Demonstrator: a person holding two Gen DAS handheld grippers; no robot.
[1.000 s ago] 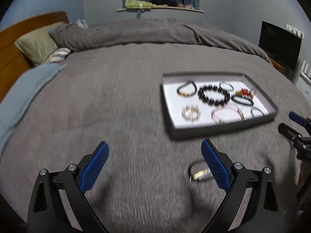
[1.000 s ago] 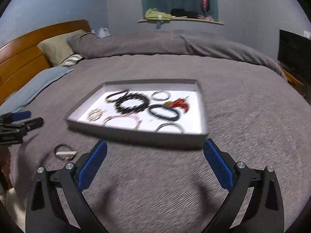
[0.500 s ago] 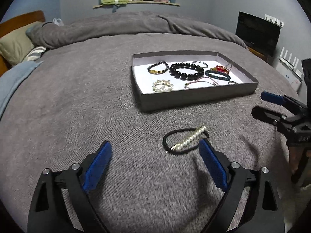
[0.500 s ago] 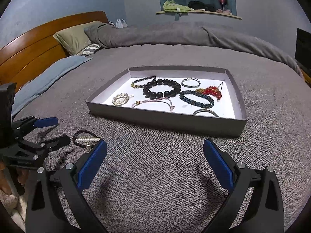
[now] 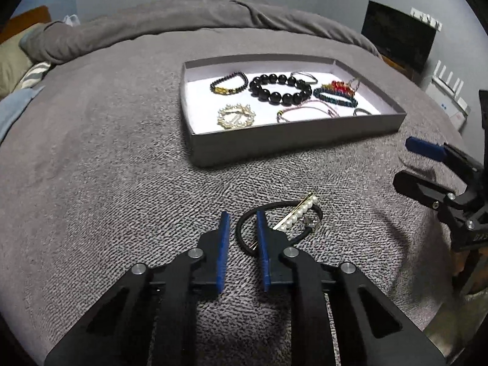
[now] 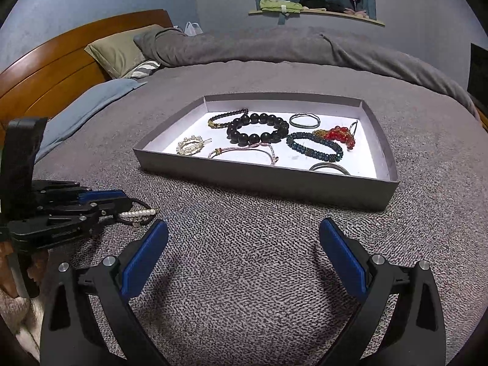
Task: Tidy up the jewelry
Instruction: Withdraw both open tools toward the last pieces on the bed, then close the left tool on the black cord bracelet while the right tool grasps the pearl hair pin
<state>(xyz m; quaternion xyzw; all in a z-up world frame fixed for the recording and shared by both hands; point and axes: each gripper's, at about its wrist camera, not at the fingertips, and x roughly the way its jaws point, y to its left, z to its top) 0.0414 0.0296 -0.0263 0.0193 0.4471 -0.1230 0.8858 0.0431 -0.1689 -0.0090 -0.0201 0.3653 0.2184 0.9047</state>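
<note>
A black hair tie with a pearl clip (image 5: 300, 210) lies on the grey blanket in front of the grey tray (image 5: 289, 140). My left gripper (image 5: 241, 215) is low over the tie, its jaws closing. The band's left arc sits between the blue pads with a gap still showing. In the right wrist view the left gripper (image 6: 126, 198) reaches in from the left, and the pearls (image 6: 137, 213) stick out past its tips. My right gripper (image 6: 243, 225) stands wide open over bare blanket, nothing between its fingers. The tray (image 6: 259, 177) holds several bracelets, among them a black bead bracelet (image 6: 257, 128).
A rolled grey duvet (image 6: 274, 48) crosses the far side of the bed. Pillows (image 6: 122, 52) and a wooden headboard (image 6: 45, 73) are at the left. A dark screen (image 5: 396, 36) stands by the right wall. Open blanket lies to the left of the tray.
My left gripper has sunk toward the hair tie and its jaws have narrowed from wide apart to a slim gap around the band's left side. The right gripper stays wide open.
</note>
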